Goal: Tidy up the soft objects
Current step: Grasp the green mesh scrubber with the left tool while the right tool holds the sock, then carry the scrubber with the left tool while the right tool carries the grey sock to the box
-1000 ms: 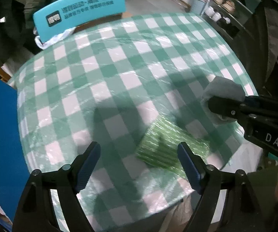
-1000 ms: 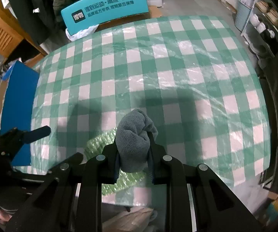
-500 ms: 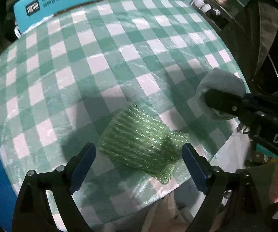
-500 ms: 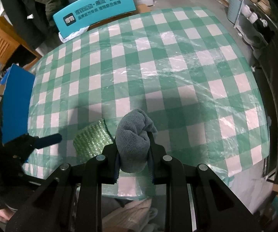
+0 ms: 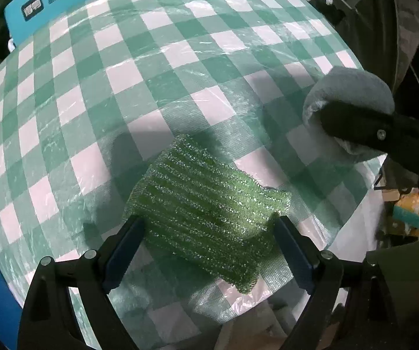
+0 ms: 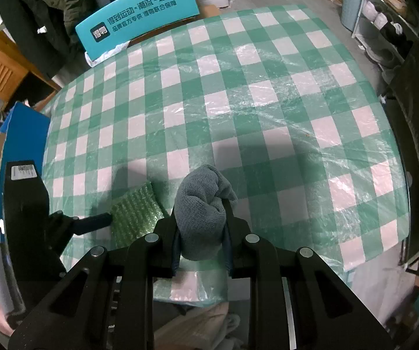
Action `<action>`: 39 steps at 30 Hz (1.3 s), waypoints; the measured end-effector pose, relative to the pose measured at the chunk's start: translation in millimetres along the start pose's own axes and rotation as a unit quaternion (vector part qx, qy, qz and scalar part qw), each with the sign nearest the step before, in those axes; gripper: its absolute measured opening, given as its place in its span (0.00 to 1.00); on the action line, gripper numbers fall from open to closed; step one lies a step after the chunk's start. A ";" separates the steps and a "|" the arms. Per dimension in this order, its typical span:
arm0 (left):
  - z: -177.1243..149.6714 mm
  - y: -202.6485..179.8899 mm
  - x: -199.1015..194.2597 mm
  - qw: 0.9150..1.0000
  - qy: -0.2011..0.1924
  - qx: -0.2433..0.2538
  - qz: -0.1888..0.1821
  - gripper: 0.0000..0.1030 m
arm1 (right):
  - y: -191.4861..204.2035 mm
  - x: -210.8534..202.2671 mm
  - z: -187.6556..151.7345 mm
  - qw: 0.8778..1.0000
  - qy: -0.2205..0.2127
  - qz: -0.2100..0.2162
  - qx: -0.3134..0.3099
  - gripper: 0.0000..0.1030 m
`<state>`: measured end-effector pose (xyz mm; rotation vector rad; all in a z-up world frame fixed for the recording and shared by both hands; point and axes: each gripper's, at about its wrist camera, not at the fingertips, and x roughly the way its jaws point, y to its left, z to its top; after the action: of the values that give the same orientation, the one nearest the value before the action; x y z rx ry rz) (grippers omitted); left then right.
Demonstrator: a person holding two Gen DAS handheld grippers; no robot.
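Green scrub pad (image 5: pixel 209 207): a flat, roughly rectangular knitted piece with glittery ribbed rows, one corner ragged, lying on the green-and-white checked tablecloth (image 5: pixel 151 87) near the table's front edge. Clear plastic film covers the cloth and catches the light.

Left gripper (image 5: pixel 209 242): jaws spread wide, one blue-padded finger at each side of the pad; pads not pressing on it. In the right wrist view one left finger (image 6: pixel 92 221) reaches the pad's left edge (image 6: pixel 133 213); contact cannot be confirmed.

Grey towel (image 6: pixel 202 213): soft waffle-textured cloth, bunched into a rounded lump, clamped between the narrow jaws of the right gripper (image 6: pixel 202 233), to the right of the green pad. In the left wrist view the same towel (image 5: pixel 349 87) bulges around the black finger over the table's right edge.

Teal sign (image 6: pixel 139 26) with white characters stands beyond the far edge of the table.
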<state>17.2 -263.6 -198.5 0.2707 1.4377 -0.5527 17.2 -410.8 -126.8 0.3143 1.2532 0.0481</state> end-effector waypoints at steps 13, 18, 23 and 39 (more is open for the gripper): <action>-1.5 -2.9 -4.9 0.999 -0.029 0.004 0.019 0.40 | 1.5 0.6 1.0 1.000 0.000 -0.001 -0.004 0.21; 1.5 11.3 -10.3 0.999 -0.035 -0.020 0.013 0.15 | 5.2 0.0 0.8 1.000 -0.001 -0.002 -0.008 0.21; 1.8 16.3 -19.6 0.998 -0.050 -0.022 0.021 0.12 | 10.9 -3.1 0.6 1.000 -0.005 -0.002 -0.012 0.21; -4.2 39.5 -80.4 0.991 -0.116 -0.031 0.068 0.12 | 44.7 -28.8 5.8 0.998 -0.032 0.014 -0.045 0.21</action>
<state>30.8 -212.4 -126.2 0.2448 1.1999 -0.4139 19.5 -375.2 -86.9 0.2539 1.1799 0.1173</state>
